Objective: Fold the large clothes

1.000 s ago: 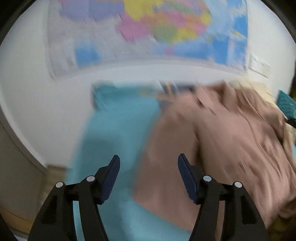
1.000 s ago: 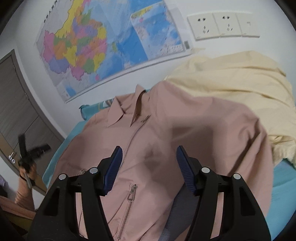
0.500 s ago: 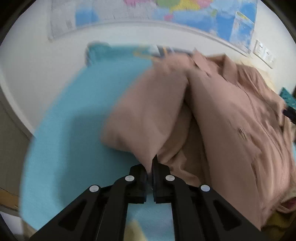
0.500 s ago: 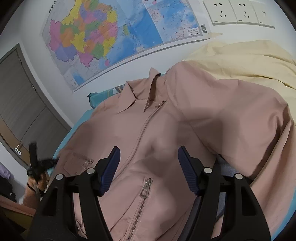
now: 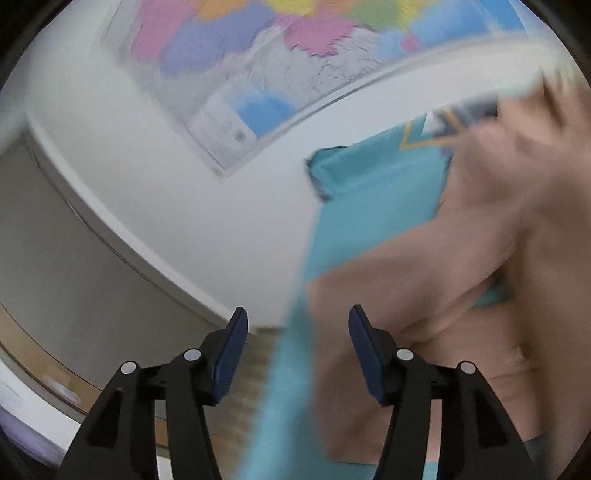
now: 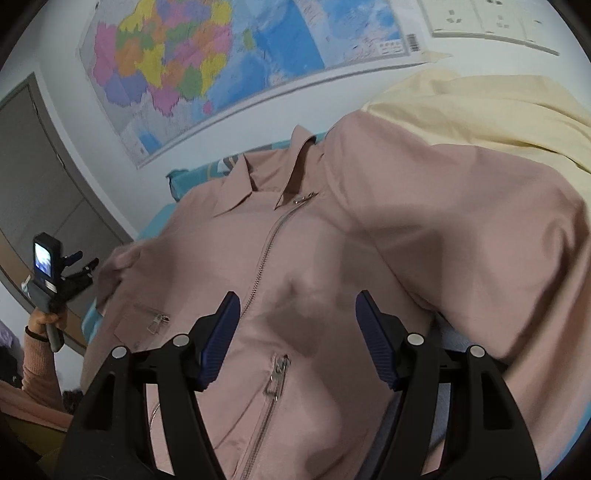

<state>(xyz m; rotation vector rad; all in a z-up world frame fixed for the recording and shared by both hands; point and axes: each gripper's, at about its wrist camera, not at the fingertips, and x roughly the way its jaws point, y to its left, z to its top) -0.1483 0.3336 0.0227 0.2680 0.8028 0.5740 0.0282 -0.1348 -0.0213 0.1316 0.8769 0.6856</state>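
A dusty-pink zip jacket point(image 6: 443, 221) lies front-up on a teal bed sheet point(image 5: 369, 199), collar toward the wall. One sleeve is folded across its chest. My right gripper point(image 6: 298, 299) hovers open over the jacket's front, beside the main zipper point(image 6: 266, 251), with nothing between its pads. My left gripper point(image 5: 297, 314) is at the jacket's left edge; its jaws are opening and hold nothing. The blurred jacket sleeve point(image 5: 498, 240) lies just beyond its right finger. In the right wrist view the left gripper point(image 6: 84, 263) is off the bed's left side, held by a hand point(image 6: 40, 321).
A pale yellow garment point(image 6: 480, 107) is heaped at the back right, against the jacket. A map point(image 6: 221, 66) and wall sockets point(image 6: 480, 18) are on the white wall behind the bed. A grey door point(image 6: 37, 166) stands at the left.
Half a second ago the left gripper was shut on the jacket's sleeve end; now it has let go, its jaws are apart and it has swung left. The right gripper has sunk slightly toward the jacket.
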